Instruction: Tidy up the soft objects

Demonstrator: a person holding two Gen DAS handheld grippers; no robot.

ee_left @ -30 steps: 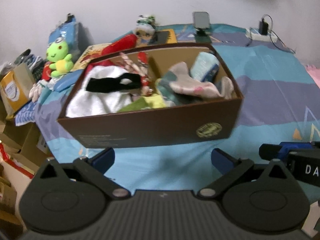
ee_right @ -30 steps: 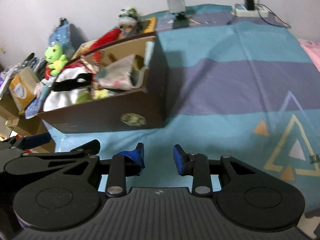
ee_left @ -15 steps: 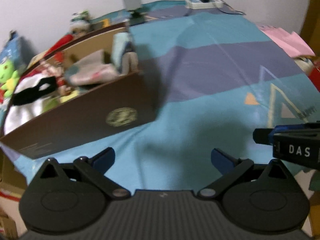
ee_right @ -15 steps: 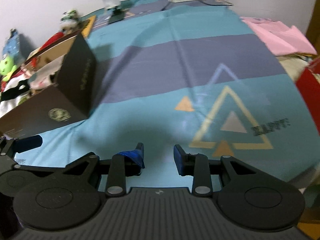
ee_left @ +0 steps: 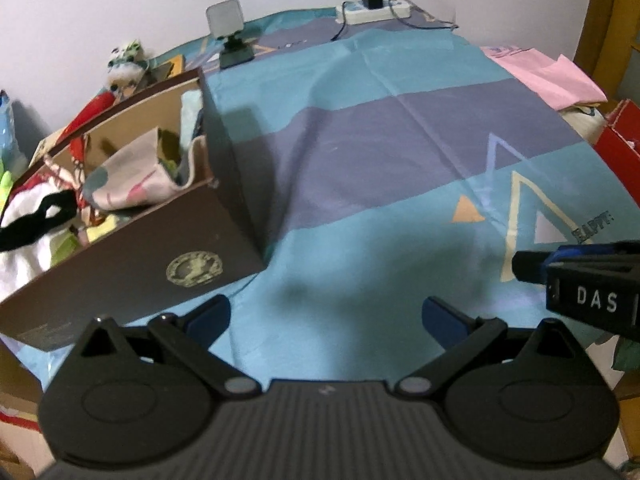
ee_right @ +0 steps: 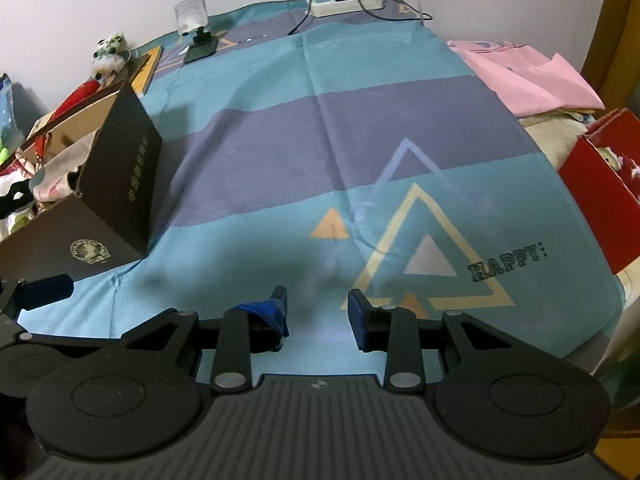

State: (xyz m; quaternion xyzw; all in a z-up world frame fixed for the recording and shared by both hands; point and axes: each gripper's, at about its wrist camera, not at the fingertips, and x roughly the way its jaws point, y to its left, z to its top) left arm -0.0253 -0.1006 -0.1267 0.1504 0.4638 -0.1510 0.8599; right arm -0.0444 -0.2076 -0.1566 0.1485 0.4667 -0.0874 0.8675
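Observation:
A brown cardboard box [ee_left: 132, 256] stands on the left of the bed and holds several soft things: a pale patterned sock [ee_left: 128, 180], a white cloth with a black band [ee_left: 36, 216] and others. It also shows in the right wrist view [ee_right: 116, 172]. My left gripper [ee_left: 326, 314] is open wide and empty, low over the sheet just right of the box. My right gripper [ee_right: 316, 308] is open and empty over the sheet near the front edge. Its fingers [ee_left: 532, 266] show at the right of the left wrist view.
The bed carries a blue and purple sheet [ee_right: 320, 128] with triangle prints. A power strip [ee_right: 346, 0], a small lamp [ee_right: 192, 20] and a plush toy [ee_right: 108, 50] lie at the far edge. Pink cloth [ee_right: 528, 76] and a red box [ee_right: 600, 188] are at the right.
Both grippers have swung to the right, so the box has slid to the left of both views and more bare sheet shows. Neither gripper has changed its opening.

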